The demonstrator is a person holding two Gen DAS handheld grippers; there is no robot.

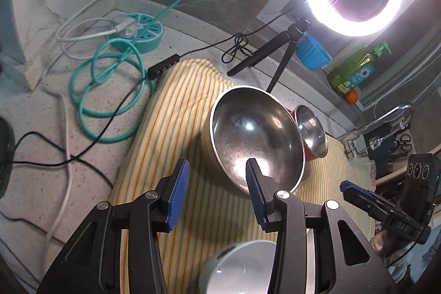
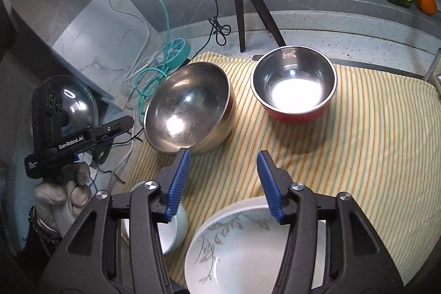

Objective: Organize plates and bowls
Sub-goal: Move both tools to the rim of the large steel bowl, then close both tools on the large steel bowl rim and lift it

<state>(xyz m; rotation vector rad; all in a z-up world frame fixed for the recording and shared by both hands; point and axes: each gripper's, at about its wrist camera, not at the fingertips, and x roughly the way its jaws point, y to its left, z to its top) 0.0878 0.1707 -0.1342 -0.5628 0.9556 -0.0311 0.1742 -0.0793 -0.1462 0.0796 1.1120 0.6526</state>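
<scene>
On the striped cloth (image 2: 358,142) the steel bowl (image 2: 190,106) sits tilted beside the red bowl (image 2: 295,84). Both grippers, left (image 1: 217,183) and right (image 2: 223,178), are released and empty; pinch the steel rim squarely, then nest it.

steel bowls (image 2: 190,106): 2 | white bowls (image 2: 172,228): 1 | plates (image 2: 248,252): 1 | claws (image 2: 223,183): 2

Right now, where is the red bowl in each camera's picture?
Left wrist view: red bowl right of centre, half hidden behind the big steel bowl.
Right wrist view: red bowl upper centre, in full view on the striped cloth.
Shared landmark: the tripod.
</scene>
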